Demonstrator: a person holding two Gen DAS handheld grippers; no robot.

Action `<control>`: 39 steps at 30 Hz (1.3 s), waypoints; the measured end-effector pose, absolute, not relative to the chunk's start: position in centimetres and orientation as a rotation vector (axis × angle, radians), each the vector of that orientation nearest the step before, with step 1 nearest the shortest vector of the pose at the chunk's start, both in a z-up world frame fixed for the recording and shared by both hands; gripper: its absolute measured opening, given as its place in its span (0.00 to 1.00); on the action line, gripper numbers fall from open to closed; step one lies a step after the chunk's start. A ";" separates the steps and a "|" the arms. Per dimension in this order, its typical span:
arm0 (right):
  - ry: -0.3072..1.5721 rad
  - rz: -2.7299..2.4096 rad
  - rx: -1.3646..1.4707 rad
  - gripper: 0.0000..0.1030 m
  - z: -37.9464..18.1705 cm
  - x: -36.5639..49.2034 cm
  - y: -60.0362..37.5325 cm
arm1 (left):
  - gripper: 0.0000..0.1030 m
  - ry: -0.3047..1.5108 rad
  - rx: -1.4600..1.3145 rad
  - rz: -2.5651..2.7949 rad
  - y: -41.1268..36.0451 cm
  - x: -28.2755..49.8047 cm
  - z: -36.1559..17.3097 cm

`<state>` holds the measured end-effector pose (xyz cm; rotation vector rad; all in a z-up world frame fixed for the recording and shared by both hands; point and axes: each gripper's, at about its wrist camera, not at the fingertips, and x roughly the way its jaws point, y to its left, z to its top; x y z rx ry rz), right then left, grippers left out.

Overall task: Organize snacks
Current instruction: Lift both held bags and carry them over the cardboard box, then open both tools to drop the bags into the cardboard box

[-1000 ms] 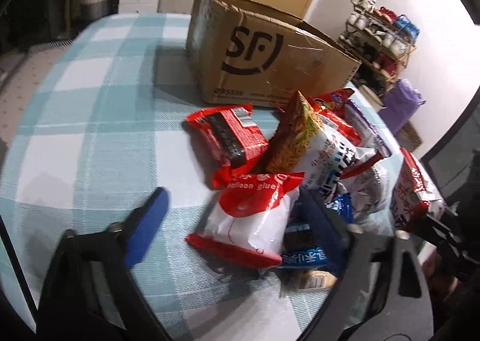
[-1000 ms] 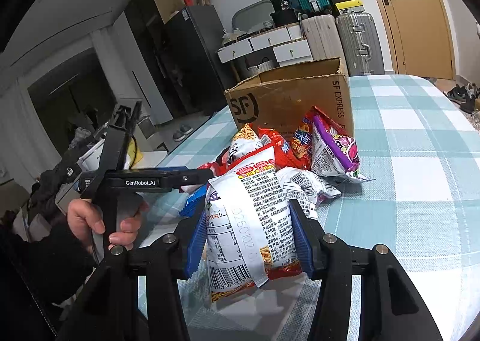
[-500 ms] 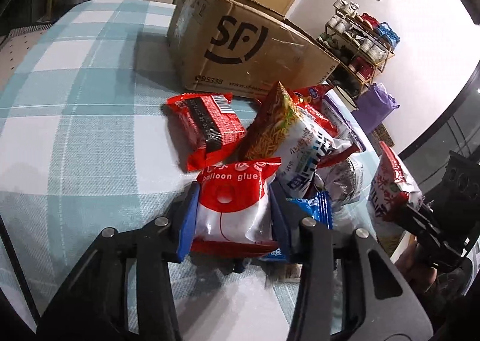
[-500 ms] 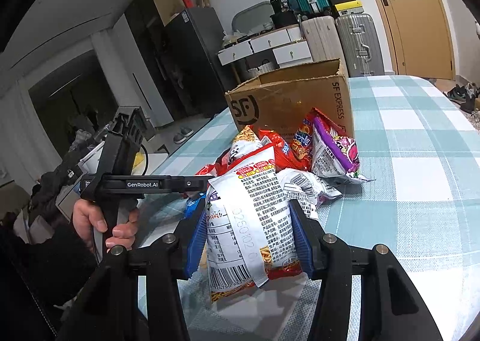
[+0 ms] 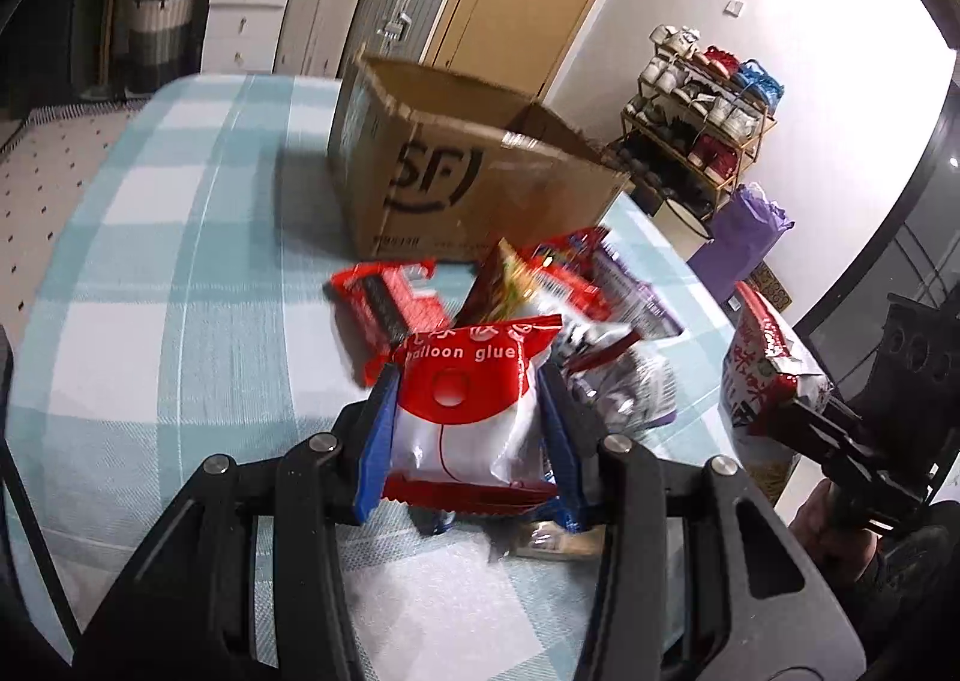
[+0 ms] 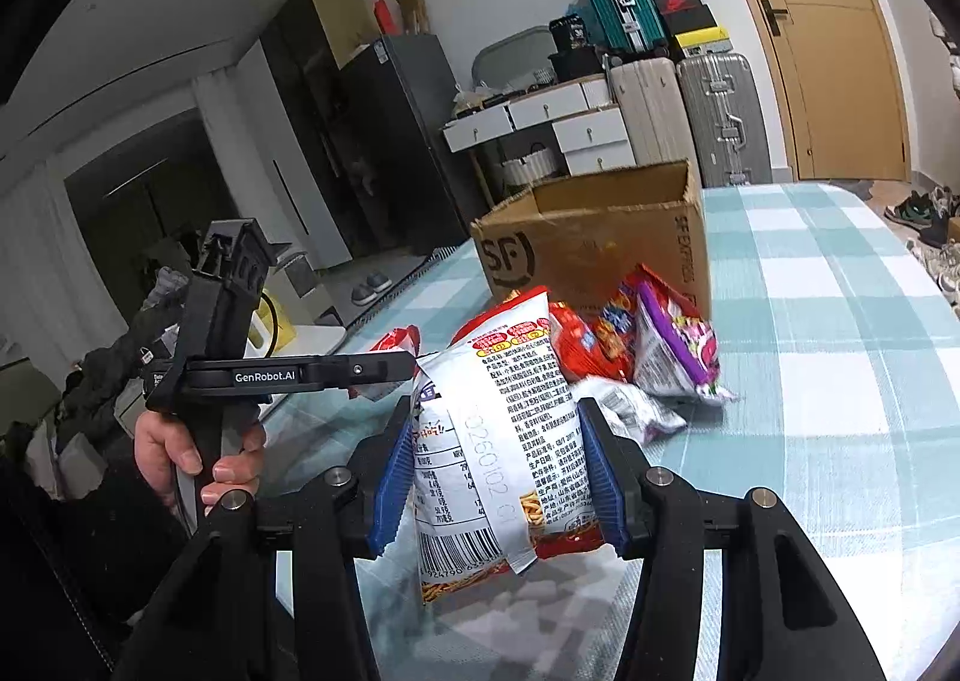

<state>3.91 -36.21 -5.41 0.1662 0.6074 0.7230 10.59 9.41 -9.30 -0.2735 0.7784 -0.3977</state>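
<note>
In the left wrist view, the checked blue-and-white tablecloth fills the left of the frame. At lower centre the left gripper has its blue pads clamped on a red-and-white "balloon glue" packet. Just above it, at centre, lies a loose pile of snack packets, with the open SF cardboard box behind them. At the right edge the right gripper pinches a white-and-red noodle-snack bag.

In the right wrist view, a hand at lower left grips the left gripper's handle. At lower centre the right gripper's jaws press on the sides of the noodle-snack bag.
</note>
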 end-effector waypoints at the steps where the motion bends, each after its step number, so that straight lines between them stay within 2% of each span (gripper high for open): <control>1: 0.601 0.729 0.168 0.50 -5.1 3.9 -36.1 | 0.40 0.767 -0.265 -0.398 9.3 10.5 -8.6; 10: 0.552 0.760 0.159 0.50 -1.3 5.6 -35.3 | 0.40 0.684 -0.203 -0.367 8.5 10.2 -2.8; 25: 0.527 0.784 0.153 0.50 5.5 12.1 -34.4 | 0.40 0.615 -0.099 -0.394 5.2 14.3 6.6; 39: 0.572 0.744 0.186 0.50 7.8 21.0 -33.8 | 0.40 0.647 -0.051 -0.410 2.0 24.1 8.5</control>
